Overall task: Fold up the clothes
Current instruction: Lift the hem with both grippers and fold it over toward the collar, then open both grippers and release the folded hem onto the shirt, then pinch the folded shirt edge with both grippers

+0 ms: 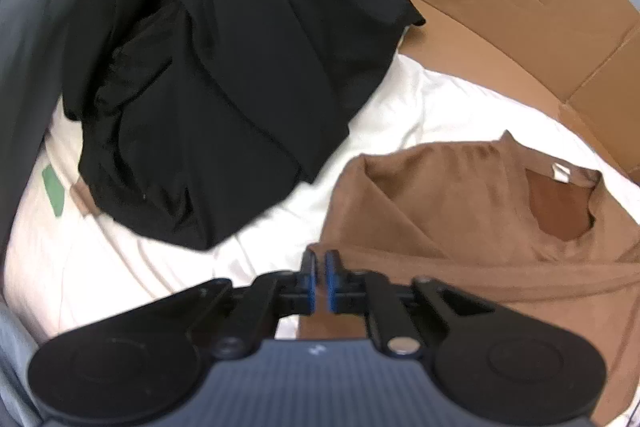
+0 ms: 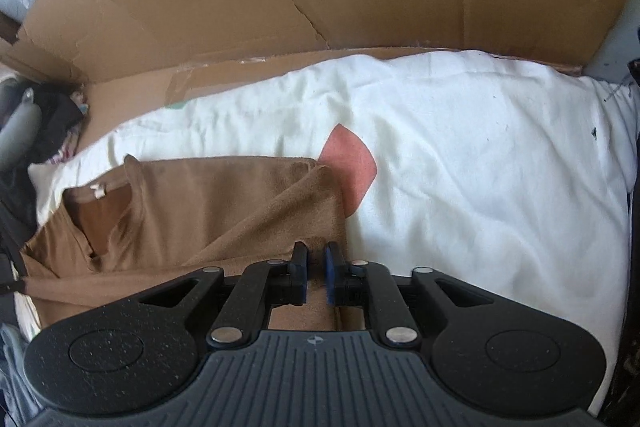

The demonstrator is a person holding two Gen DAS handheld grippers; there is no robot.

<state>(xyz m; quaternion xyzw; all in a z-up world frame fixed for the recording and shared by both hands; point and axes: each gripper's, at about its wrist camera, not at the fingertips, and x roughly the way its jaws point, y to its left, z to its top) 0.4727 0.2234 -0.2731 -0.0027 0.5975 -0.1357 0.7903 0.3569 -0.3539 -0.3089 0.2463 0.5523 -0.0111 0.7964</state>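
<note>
Nearby, a black garment (image 1: 224, 99) crowds the brown shirt (image 1: 460, 211); both claws (image 1: 319, 281) (image 2: 316, 275) stand slightly parted, pinching nothing.

The left gripper (image 1: 319, 281) and the right gripper (image 2: 316, 277) look alike: matte black plastic linkage arms joined by round silver screws, two large round black discs at the sides, a ribbed dark grey body with a small white mark, and blue-padded black fingers (image 1: 330, 279).

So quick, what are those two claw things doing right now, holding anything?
Left gripper: fingers slightly apart, nothing between them, over the brown shirt's edge.
Right gripper: fingers slightly apart, holding nothing, the shirt lying under them.
</note>
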